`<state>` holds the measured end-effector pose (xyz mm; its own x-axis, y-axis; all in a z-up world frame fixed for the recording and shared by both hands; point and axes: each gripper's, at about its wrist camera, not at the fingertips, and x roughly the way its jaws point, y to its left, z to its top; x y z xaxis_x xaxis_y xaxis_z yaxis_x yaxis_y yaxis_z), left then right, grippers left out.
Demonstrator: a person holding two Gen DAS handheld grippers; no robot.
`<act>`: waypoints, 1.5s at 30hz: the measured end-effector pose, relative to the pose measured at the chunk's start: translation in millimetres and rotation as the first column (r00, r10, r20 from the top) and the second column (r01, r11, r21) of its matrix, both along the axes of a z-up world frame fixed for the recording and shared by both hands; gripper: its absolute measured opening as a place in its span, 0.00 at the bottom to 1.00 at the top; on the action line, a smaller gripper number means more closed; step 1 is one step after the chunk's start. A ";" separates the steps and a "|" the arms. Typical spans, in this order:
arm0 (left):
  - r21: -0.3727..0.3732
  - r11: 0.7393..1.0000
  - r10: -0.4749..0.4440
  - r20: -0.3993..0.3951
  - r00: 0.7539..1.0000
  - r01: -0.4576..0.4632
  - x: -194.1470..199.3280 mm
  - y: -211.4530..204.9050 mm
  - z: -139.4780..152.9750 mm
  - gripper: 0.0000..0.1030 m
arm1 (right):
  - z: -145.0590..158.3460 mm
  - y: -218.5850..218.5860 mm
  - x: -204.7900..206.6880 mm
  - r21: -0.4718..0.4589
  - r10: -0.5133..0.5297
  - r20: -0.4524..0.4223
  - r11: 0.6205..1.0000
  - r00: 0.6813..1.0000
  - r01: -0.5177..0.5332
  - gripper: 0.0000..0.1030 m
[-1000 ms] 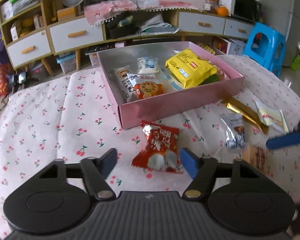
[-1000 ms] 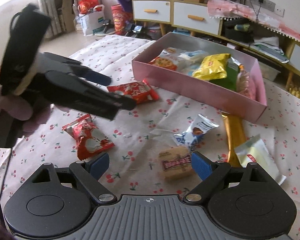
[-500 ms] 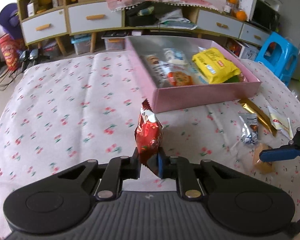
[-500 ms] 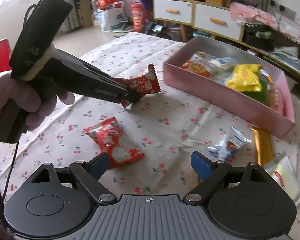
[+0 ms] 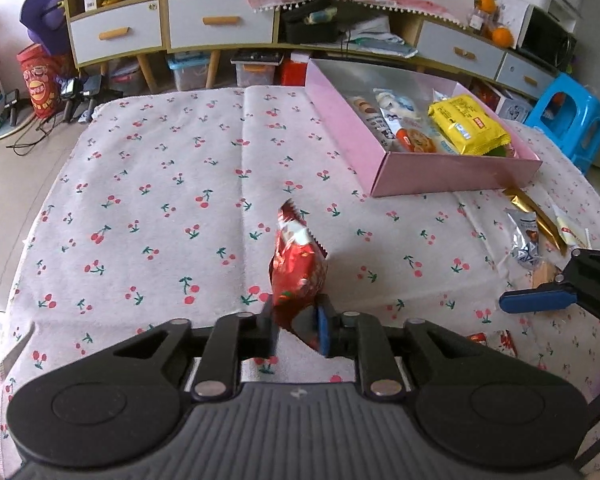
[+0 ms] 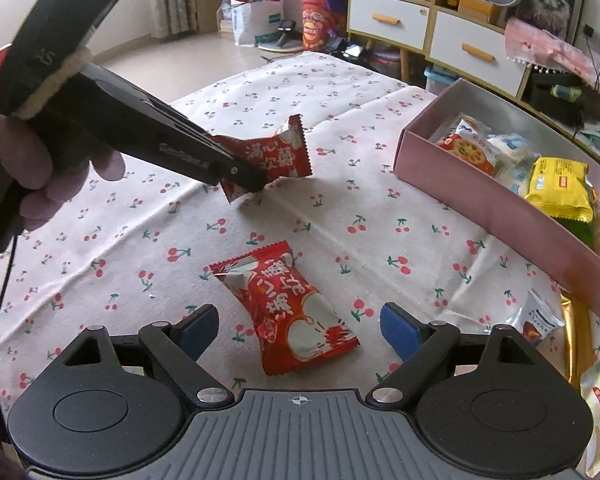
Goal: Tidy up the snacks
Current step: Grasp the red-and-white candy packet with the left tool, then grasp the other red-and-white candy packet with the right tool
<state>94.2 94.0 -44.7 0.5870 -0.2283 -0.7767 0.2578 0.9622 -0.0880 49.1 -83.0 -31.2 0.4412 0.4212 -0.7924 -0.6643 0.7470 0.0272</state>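
left gripper point(image 5: 296, 326): clamps red snack packet point(image 5: 296, 268), now lifted, jaws just eased wider
right gripper point(image 6: 292, 330): open, empty, over second red packet point(image 6: 288, 308)
next: pink box point(image 5: 452, 178), upper right

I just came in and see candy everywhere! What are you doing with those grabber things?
A person is sorting snacks into the pink box. The left hand-held gripper is shut on a red packet, lifted off the cherry cloth; its jaws have just eased a little. The right hand-held gripper is open over another red packet lying on the cloth. More snacks wait beside the box.
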 end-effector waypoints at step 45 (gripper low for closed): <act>-0.073 0.995 0.074 0.076 0.994 -0.068 15.4 -12.2 29.6 0.22 | 41.1 -72.0 52.0 0.164 -0.354 0.010 0.923 0.935 0.348 0.34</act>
<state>109.7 81.8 -15.1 0.6622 -0.2362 -0.7111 0.1980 0.9705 -0.1379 101.1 -155.0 9.9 0.6124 0.3512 -0.7083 -0.3631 0.9208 0.1426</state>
